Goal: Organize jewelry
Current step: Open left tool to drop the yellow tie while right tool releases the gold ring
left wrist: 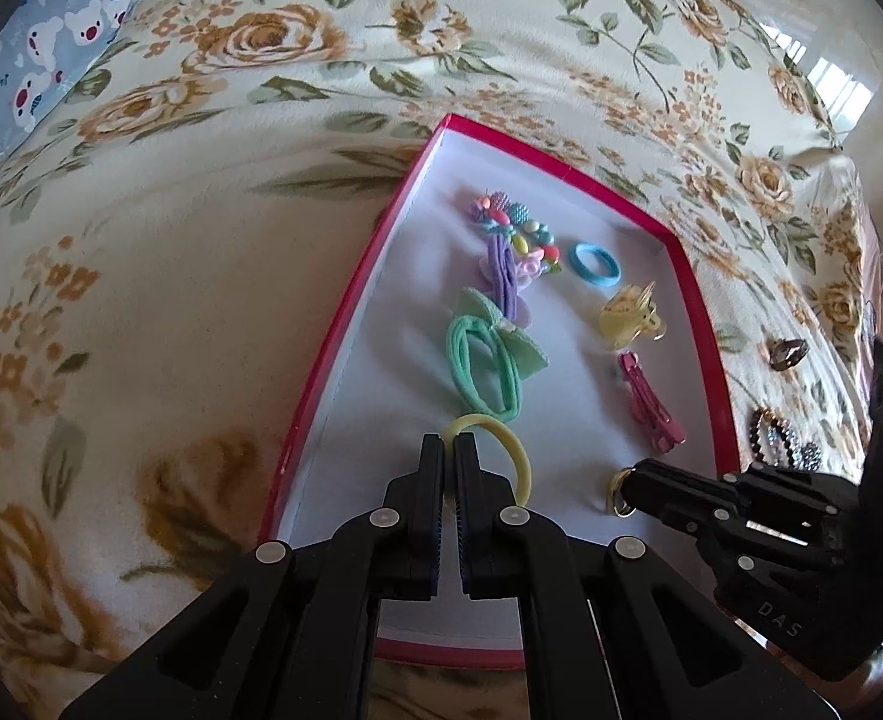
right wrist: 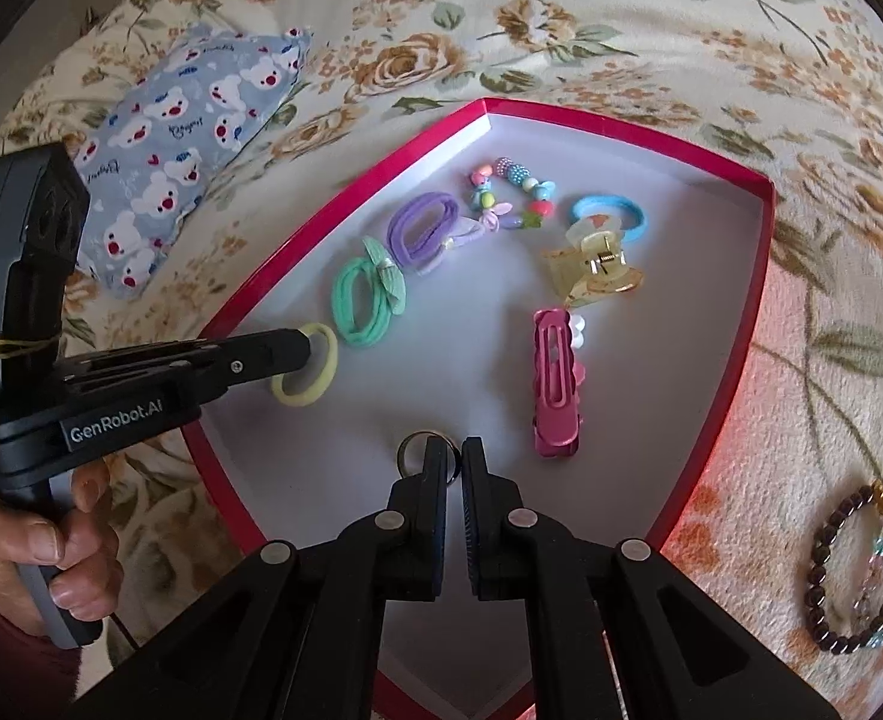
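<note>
Left tool (left wrist: 448,441) pinches upright, perhaps tilted, yellow band (left wrist: 504,444).

My left gripper (left wrist: 448,450) pinches a yellow hair tie (left wrist: 504,450) at the near end of the red tray (left wrist: 345,324). To the right, my right gripper (left wrist: 624,483) holds a small metal ring (left wrist: 615,501). Farther in the tray lie a green tie (left wrist: 483,369), a pink clip (left wrist: 651,405) and a blue tie (left wrist: 594,263).
</note>
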Demonstrator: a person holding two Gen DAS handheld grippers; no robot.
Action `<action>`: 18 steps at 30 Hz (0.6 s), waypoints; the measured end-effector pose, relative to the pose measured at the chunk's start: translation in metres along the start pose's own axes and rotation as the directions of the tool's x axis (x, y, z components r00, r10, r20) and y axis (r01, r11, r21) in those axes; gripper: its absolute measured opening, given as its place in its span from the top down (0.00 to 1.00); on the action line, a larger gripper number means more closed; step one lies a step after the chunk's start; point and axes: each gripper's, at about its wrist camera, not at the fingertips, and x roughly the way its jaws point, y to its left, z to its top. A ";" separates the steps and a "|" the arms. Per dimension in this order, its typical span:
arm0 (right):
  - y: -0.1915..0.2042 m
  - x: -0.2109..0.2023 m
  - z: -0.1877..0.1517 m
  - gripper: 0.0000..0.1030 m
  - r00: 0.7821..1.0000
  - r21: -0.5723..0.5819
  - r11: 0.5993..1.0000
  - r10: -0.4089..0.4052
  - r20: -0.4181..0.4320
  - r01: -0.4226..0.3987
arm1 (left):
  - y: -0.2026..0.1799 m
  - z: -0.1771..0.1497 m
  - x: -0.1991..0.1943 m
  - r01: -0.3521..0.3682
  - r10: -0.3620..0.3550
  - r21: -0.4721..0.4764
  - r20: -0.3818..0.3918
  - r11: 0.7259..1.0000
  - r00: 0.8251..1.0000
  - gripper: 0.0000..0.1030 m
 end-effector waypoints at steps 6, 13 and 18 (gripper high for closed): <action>0.002 0.002 0.002 0.94 1.000 -0.026 1.000 -0.012 -0.015 0.012 | -0.002 0.001 0.001 -0.005 0.005 -0.002 -0.001 1.000 1.000 0.97; 0.003 0.002 0.003 0.91 1.000 -0.021 1.000 -0.006 -0.013 0.006 | -0.001 0.000 0.001 -0.005 0.005 -0.010 -0.002 1.000 1.000 0.95; 0.002 -0.004 0.003 0.90 1.000 -0.003 1.000 0.010 0.000 -0.010 | 0.000 -0.001 -0.004 -0.002 0.002 -0.022 0.000 1.000 1.000 0.85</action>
